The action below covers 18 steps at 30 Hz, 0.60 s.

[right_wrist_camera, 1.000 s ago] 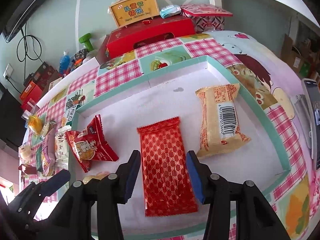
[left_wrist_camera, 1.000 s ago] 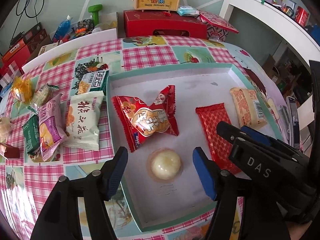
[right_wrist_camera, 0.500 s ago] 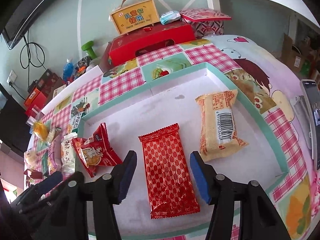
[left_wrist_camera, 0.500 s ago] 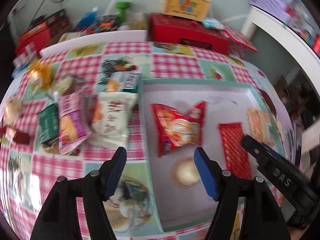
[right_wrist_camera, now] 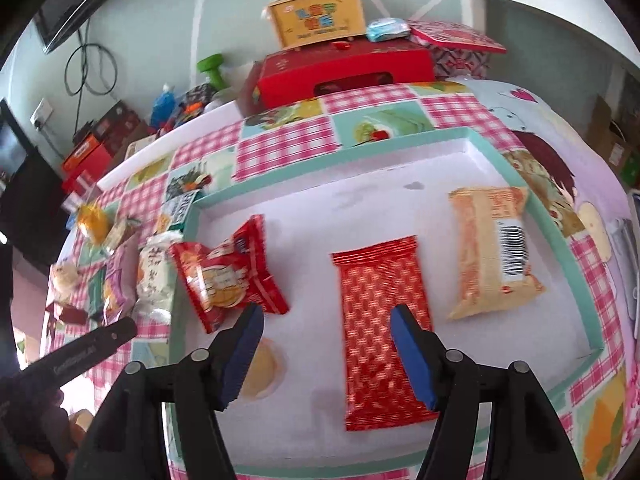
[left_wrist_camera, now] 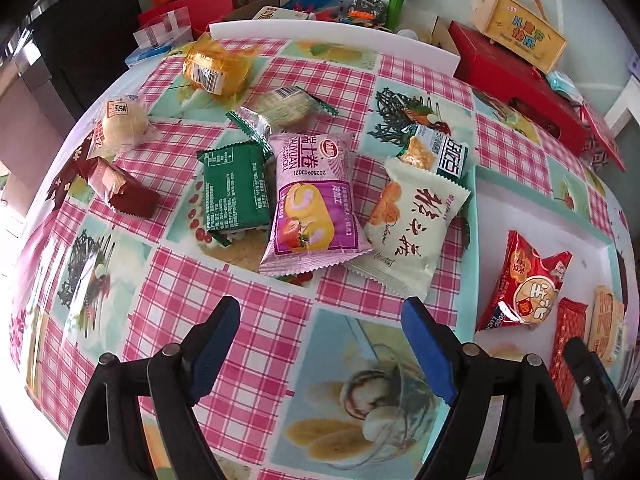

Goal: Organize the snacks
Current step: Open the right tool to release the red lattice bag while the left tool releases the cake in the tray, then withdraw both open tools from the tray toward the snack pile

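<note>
My left gripper hovers over the checked tablecloth, its jaws opening with nothing between them. Just beyond it lie loose snacks: a purple roll-cake pack, a cream pack, a green pack and a small dark red pack. My right gripper hangs over the teal-rimmed white tray, jaws opening and empty. Its right finger overlaps a red patterned pack. The tray also holds a red puffed bag, a beige pack and a round jelly cup.
Farther back on the cloth are a yellow pack, a wrapped bun and a cracker pack. A red gift box with a yellow carry box stands behind the table. The tray's left rim borders the loose snacks.
My left gripper has swung left, off the tray and over the tablecloth beside the loose snacks, and spread wider. My right gripper has shifted left off the red patterned pack and opened wider.
</note>
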Available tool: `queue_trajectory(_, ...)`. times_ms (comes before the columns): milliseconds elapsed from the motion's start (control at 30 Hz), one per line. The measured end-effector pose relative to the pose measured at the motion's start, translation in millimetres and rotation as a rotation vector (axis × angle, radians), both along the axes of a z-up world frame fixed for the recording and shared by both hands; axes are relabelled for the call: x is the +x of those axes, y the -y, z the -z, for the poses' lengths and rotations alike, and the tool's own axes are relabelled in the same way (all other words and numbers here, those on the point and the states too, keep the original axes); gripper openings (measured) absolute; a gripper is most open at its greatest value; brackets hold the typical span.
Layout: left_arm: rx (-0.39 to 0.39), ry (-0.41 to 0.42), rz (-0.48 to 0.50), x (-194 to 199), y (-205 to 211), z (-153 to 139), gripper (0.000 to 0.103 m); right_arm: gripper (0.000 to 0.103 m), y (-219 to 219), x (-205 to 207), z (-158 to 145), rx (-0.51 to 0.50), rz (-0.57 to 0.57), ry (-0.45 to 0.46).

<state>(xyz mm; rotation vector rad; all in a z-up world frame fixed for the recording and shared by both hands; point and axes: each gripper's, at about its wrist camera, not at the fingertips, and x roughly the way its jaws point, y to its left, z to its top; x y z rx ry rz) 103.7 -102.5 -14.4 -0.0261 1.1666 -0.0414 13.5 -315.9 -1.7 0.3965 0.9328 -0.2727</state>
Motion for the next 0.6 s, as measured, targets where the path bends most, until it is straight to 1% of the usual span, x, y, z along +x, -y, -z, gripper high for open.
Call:
queue_trajectory(67,0.011,0.009,0.013,-1.2,1.6,-1.4,0.083,0.069,-4.2,1.1,0.5,-0.008,-0.012,-0.002)
queue_trajectory(133,0.024,0.012,0.026,-1.3,4.1,-1.5,0.086,0.07,-5.8,1.3,0.8,-0.011,-0.016,-0.003)
queue_trajectory(167,0.033,0.012,0.031,-1.5,6.5,-2.1,0.09,0.075,-5.9,1.3,0.9,-0.013,-0.018,-0.002)
queue_trajectory(200,0.044,0.013,0.034,-3.5,8.3,-2.6,0.093,0.083,-5.7,1.2,0.9,-0.017,-0.016,0.002)
queue_trajectory(233,0.055,0.017,0.037,-3.8,9.2,-2.4,0.094,0.088,-5.2,1.3,0.6,-0.02,-0.013,0.006)
queue_trajectory(267,0.062,0.023,0.04,-3.4,10.0,-3.2,0.096,0.097,-4.5,0.5,0.3,-0.027,-0.006,0.014)
queue_trajectory(300,0.069,0.029,0.044,-3.8,11.0,-3.5,0.097,0.103,-4.4,0.4,-0.3,-0.031,-0.003,0.019)
queue_trajectory(433,0.081,0.051,0.049,-3.5,13.2,-4.1,0.099,0.103,-2.6,-0.8,-2.8,-0.037,0.007,0.038)
queue_trajectory(600,0.069,0.05,0.053,-3.0,10.7,-5.3,0.099,0.103,-4.8,0.5,-1.2,-0.038,-0.005,0.032)
